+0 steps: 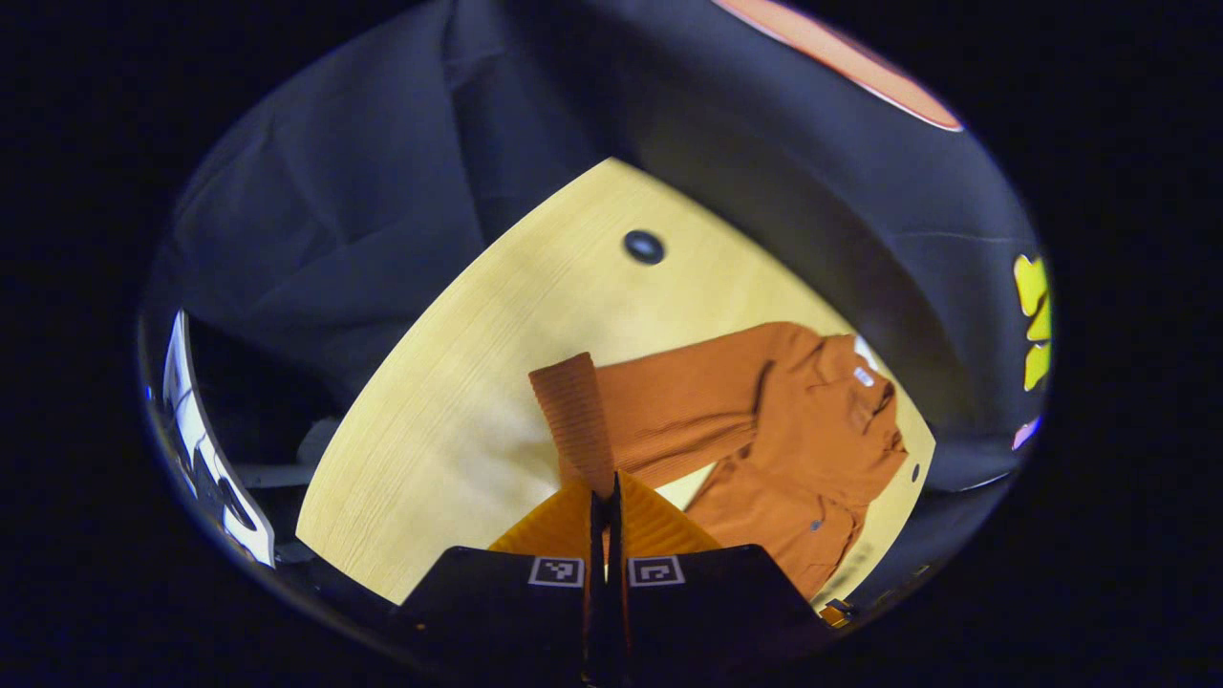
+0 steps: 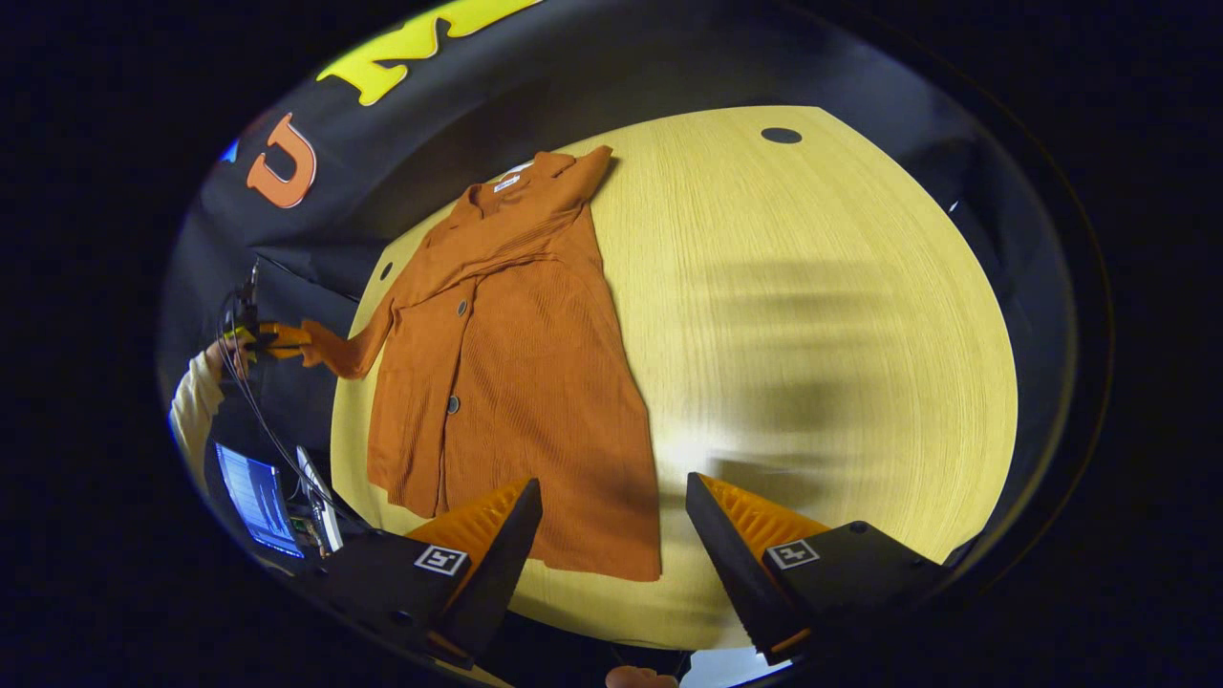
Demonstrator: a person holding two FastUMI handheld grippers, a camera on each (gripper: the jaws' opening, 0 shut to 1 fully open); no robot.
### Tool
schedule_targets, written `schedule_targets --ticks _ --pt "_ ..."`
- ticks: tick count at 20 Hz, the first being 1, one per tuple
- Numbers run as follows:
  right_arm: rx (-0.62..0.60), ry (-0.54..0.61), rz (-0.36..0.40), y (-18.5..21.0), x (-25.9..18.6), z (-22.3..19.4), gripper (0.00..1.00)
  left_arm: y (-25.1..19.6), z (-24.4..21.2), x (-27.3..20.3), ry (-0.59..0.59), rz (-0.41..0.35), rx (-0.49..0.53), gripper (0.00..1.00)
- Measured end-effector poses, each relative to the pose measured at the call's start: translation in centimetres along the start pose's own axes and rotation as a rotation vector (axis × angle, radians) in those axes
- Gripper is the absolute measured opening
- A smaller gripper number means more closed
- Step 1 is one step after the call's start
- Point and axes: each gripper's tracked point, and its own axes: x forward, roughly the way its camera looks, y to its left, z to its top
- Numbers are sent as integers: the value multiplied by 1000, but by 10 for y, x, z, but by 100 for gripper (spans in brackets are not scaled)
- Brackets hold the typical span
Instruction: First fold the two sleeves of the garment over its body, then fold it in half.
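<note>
Left gripper (image 1: 603, 502): jaws clenched on the sleeve (image 1: 583, 411) cuff. Right gripper (image 2: 611, 535): jaws released, hovering over the garment (image 2: 516, 382) hem; garment flat on bench (image 2: 812, 334). Judgement: carry cuff across the body, lay flat, avoid dragging it.

A rust-orange ribbed garment (image 2: 516, 373) with dark buttons lies flat on the tabletop (image 2: 812, 315), collar at the far edge. One sleeve (image 1: 669, 411) stretches out sideways, its ribbed cuff (image 1: 573, 416) lifted off the tabletop.
</note>
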Motion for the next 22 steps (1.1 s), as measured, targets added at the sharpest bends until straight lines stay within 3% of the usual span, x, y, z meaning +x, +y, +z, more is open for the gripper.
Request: schedule_targets --ticks 1,6,12,15,16,19,22 --pt "6 -9 5 -4 -1 3 97 -21 6 -5 -15 -11 37 3" --pt "45 -52 17 -27 -15 13 97 -159 10 3 -37 -96 217 3" --pt "113 -81 -7 -53 -25 11 97 -334 -70 60 22 -266 449 2" --pt "140 -86 -41 -67 -33 2 93 -381 -107 89 85 -282 540 3" --pt "148 -89 -50 -70 -35 -2 97 -393 -115 98 97 -288 554 3" --pt "190 -112 -72 -76 -43 -5 93 -422 -140 129 133 -269 565 3" --pt "236 -132 -75 -75 -45 -13 97 -423 -152 154 162 -244 552 4"
